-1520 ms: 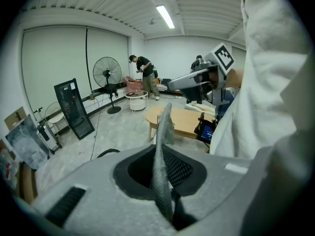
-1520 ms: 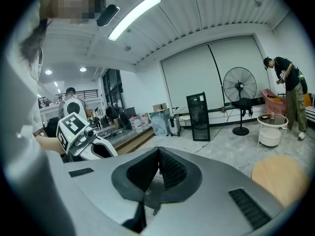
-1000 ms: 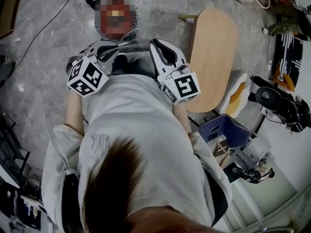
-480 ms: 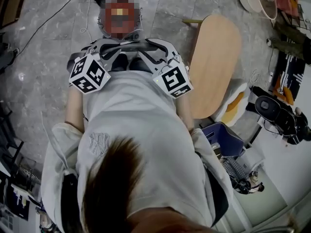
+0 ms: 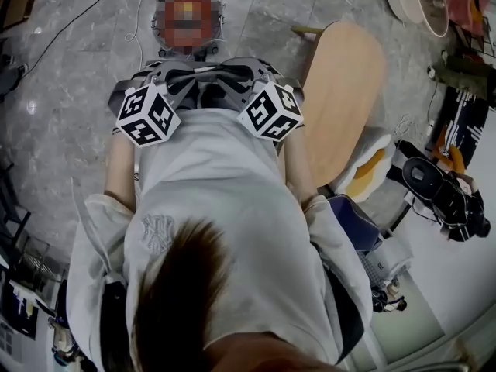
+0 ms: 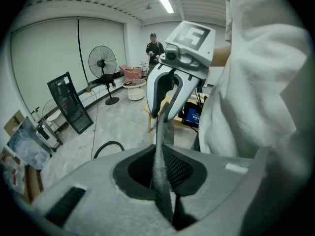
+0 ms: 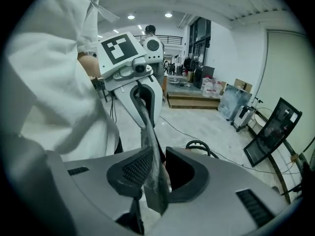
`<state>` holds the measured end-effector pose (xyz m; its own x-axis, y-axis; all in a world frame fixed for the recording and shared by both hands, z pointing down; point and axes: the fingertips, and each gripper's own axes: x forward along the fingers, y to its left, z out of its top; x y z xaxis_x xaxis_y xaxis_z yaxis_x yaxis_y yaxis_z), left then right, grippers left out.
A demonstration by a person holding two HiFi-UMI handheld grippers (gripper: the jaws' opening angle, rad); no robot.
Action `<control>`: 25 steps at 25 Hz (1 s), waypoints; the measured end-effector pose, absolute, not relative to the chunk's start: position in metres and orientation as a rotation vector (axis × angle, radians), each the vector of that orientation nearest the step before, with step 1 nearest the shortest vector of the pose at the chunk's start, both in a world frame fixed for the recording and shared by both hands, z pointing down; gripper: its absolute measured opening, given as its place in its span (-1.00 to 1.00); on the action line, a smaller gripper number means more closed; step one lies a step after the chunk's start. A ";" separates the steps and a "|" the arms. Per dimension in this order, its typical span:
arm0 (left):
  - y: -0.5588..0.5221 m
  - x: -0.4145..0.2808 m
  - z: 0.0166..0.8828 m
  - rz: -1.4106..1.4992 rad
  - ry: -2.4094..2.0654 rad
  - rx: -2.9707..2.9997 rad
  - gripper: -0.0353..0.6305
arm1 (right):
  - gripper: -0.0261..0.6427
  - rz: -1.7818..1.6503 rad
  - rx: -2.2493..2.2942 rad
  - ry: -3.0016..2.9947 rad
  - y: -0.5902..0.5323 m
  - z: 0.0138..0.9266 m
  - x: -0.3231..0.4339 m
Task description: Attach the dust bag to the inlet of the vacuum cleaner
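Two grippers meet tip to tip at 12 o'clock in the head view. There is open floor [image 5: 70,91] from 9 to 11. The wooden stool [image 5: 345,91] has its edge close at 2, beside the right gripper [image 7: 156,173]. Compared with a second ago, the right gripper is lower and rolled, and its cube is now level with the left's. The left gripper [image 6: 162,176] is clamped on the dust bag [image 6: 158,146]. The right jaws are closing round the bag, with a gap at one pad. The bag is stretched as a strip between the grippers, long axis roughly 9 to 3.
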<state>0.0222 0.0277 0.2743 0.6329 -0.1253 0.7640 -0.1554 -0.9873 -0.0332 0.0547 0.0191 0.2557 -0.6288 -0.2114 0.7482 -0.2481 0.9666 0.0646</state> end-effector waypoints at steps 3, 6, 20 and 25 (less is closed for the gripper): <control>0.033 0.025 0.286 1.316 -0.223 2.788 -0.77 | -0.68 0.069 0.264 -2.240 0.025 0.270 0.057; 0.040 0.025 0.297 1.324 -0.203 2.769 -0.77 | -0.71 0.097 0.211 -2.215 0.033 0.282 0.058; 0.039 0.037 0.336 1.314 -0.195 2.692 -0.77 | -0.79 0.197 0.094 -2.227 0.027 0.316 0.069; 0.043 0.040 0.344 1.319 -0.188 2.683 -0.77 | -0.78 0.210 0.086 -2.202 0.030 0.325 0.071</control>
